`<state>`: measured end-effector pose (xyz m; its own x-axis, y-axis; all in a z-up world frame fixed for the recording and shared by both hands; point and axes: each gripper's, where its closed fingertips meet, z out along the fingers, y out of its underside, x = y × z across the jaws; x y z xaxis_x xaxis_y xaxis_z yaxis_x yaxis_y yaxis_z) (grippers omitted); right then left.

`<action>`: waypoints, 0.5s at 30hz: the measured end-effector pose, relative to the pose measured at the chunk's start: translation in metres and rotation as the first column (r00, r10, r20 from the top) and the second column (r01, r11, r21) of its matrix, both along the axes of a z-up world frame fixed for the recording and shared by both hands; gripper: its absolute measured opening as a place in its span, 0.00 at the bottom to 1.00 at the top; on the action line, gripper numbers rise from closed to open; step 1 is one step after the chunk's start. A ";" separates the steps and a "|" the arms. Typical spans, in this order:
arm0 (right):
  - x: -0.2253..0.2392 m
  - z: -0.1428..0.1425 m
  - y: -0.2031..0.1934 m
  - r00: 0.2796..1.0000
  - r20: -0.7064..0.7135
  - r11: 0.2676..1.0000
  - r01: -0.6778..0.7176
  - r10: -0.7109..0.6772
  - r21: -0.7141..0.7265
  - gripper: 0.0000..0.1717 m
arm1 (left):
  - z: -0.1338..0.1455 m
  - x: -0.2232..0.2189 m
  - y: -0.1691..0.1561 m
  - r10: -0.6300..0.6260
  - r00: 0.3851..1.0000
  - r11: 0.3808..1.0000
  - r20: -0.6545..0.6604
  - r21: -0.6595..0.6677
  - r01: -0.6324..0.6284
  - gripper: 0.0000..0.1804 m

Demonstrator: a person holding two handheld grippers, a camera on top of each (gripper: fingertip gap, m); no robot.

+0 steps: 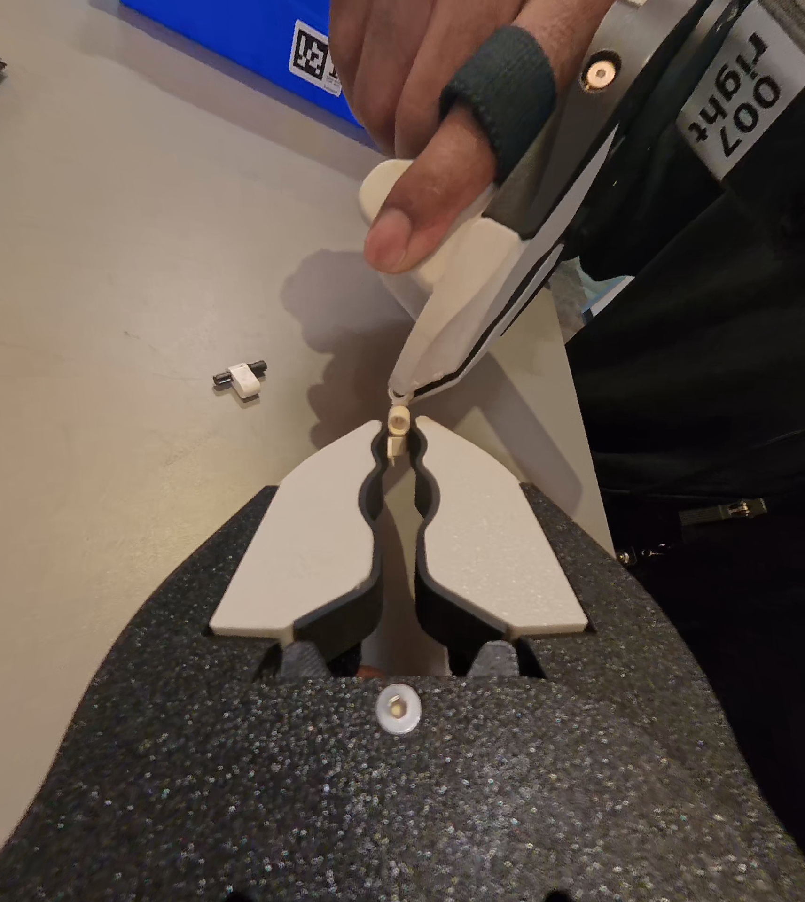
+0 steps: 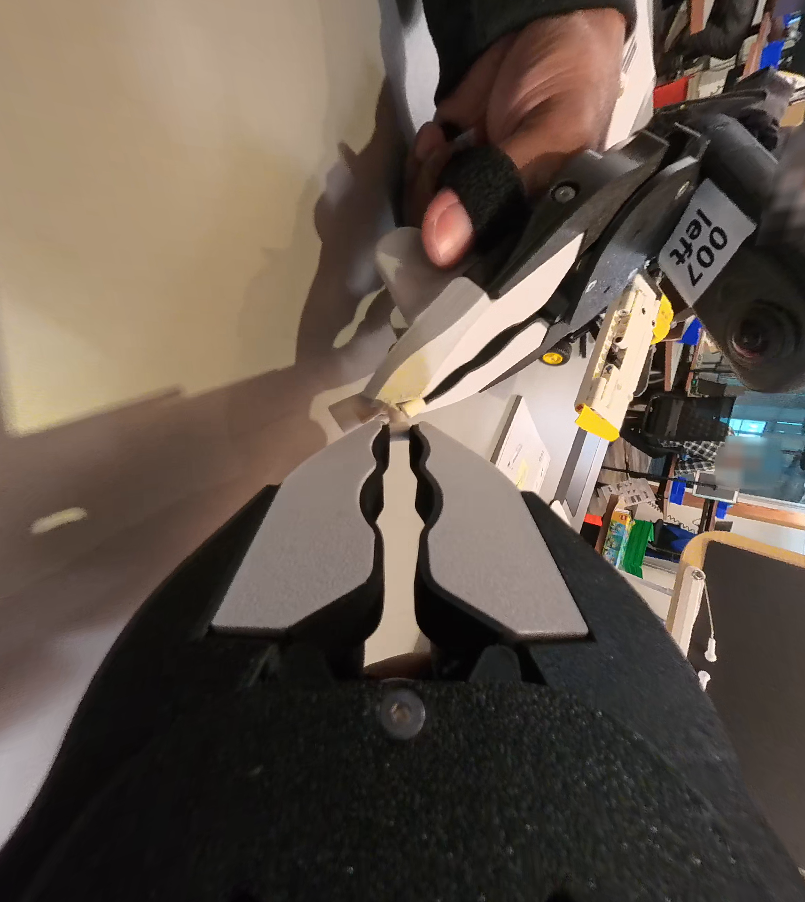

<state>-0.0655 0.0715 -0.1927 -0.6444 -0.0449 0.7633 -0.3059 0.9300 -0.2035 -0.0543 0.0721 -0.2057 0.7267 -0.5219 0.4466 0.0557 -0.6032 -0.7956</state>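
My left gripper point(image 1: 399, 428) is shut on a small beige connector piece point(image 1: 398, 425), pinched between its fingertips point(image 1: 374, 433) a little above the table point(image 1: 97, 244). My right gripper point(image 1: 402, 388) comes down from the upper right. Its tips are closed on a tiny white piece point(image 1: 399, 397) that meets the top of the beige piece. In the right wrist view, which is blurred, my right gripper point(image 2: 398, 429) sits tip to tip with the left gripper point(image 2: 402, 405), and the beige piece point(image 2: 413, 406) shows at the left gripper's tips. A hand point(image 1: 415, 146) holds each gripper.
A small white and black part point(image 1: 240, 379) lies on the table to the left. A blue box point(image 1: 244, 44) with a square marker stands at the back. A white and yellow brick-built model point(image 2: 620, 341) and a white sheet point(image 2: 527, 454) lie farther off. A person in dark clothing point(image 1: 732, 439) is at the right. Both grippers' tips are close together, under 4 cm apart.
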 end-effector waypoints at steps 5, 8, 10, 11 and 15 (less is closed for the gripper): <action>0.000 0.004 -0.002 0.999 -0.032 1.000 -0.025 0.024 -0.019 0.04 | 0.005 0.002 0.000 -0.007 0.999 1.000 0.046 0.009 0.007 0.04; 0.001 0.007 -0.004 0.998 -0.035 0.999 -0.044 0.043 -0.022 0.04 | 0.007 0.003 -0.001 -0.015 0.998 1.000 0.056 0.018 0.014 0.04; 0.002 0.007 -0.005 0.998 -0.031 0.998 -0.054 0.053 -0.023 0.04 | 0.007 0.003 -0.002 -0.018 0.998 1.000 0.053 0.022 0.017 0.04; 0.002 0.007 -0.005 0.998 -0.031 0.998 -0.057 0.056 -0.023 0.04 | 0.007 0.003 -0.002 -0.018 0.999 1.000 0.046 0.024 0.016 0.04; 0.002 0.007 -0.005 0.999 -0.009 0.995 -0.052 0.052 -0.081 0.05 | 0.005 0.004 -0.002 -0.023 1.000 0.999 0.010 0.040 0.023 0.04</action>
